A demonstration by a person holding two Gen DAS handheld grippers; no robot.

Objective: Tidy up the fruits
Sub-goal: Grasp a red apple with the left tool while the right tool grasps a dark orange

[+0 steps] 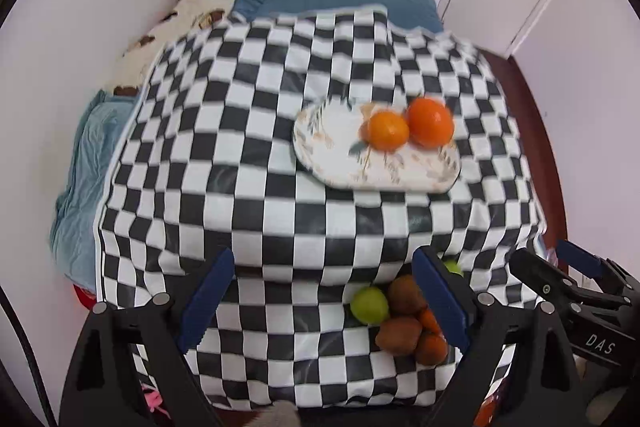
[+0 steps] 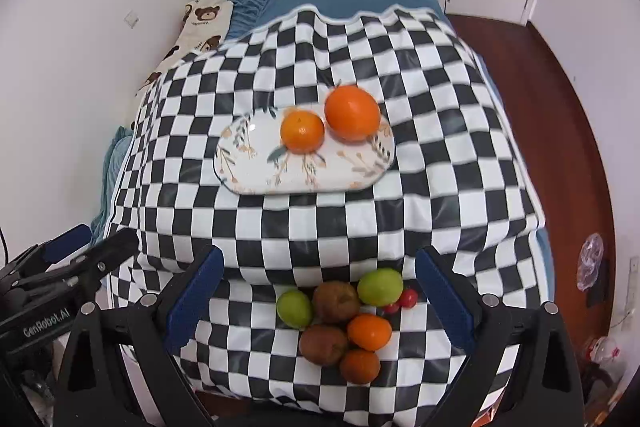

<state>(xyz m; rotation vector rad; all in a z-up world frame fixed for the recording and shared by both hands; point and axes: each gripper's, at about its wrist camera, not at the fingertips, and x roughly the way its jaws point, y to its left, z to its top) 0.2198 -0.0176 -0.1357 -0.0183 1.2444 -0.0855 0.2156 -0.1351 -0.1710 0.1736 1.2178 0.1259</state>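
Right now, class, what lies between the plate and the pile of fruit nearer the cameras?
Only bare checkered cloth between the plate and the pile; the right wrist view shows it best.

Two oranges (image 2: 328, 125) on the plate (image 2: 256, 163); fruit pile (image 2: 340, 319) nearer on the cloth (image 2: 440, 107)

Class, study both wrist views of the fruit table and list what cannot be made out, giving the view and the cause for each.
- Fruit pile, left wrist view: partly hidden behind the left hand-held gripper finger; full count unclear.
- Small red fruits, right wrist view: tucked behind the green fruit, too small to identify.
- Plate, left wrist view: pattern and oranges blurred.
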